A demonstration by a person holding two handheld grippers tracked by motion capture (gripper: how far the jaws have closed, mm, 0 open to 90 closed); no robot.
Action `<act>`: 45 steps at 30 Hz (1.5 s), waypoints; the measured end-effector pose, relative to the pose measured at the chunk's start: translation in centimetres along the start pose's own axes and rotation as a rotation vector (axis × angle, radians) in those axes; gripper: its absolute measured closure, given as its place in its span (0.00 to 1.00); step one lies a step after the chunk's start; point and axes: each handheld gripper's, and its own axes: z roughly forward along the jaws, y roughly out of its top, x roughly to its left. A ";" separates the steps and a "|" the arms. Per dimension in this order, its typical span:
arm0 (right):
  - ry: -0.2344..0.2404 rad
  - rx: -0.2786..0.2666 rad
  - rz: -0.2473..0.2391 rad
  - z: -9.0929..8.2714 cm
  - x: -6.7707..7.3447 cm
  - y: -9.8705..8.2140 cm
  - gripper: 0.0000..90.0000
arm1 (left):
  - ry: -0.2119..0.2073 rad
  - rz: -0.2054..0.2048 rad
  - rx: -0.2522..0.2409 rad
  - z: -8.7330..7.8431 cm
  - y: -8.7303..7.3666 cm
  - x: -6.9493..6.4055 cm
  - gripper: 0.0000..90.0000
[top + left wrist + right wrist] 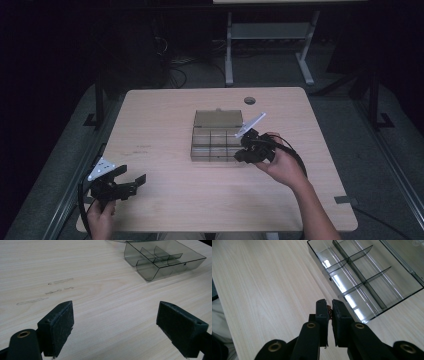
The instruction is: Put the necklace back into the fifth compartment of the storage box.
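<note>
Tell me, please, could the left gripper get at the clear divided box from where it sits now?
Probably yes: the left gripper is open, and only bare table lies between it and the divided box, though the right gripper hovers at the box's near edge.

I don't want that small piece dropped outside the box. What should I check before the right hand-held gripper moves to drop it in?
1. Grip: right hand-held gripper shut on the small brown piece: ok.
2. Lid: organizer box open, lid laid back: ok.
3. Compartments look free of contents: ok.
4. Position: in the right gripper view the jaws are beside the box's near wall, not yet over a compartment: not ok.
5. Left hand-held gripper open, well away from the box: ok.
6. How securely the piece sits between the pads: cannot tell.
</note>
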 end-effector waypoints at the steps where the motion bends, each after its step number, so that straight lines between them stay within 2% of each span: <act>1: -0.001 0.002 -0.001 0.1 -0.1 0.1 0.93 | 0.000 0.002 0.000 0.0 0.0 0.0 0.16; 19: 0.007 -0.003 -0.012 0.3 -0.7 3.3 0.93 | 0.002 0.004 0.005 0.0 0.0 0.2 0.16; 29: 0.002 -0.013 -0.031 1.3 -1.1 4.9 0.93 | 0.003 -0.005 0.002 0.1 0.0 0.4 0.16; 45: 0.018 0.006 0.012 3.7 -2.9 6.1 0.93 | 0.005 -0.015 0.002 -0.1 0.0 0.7 0.16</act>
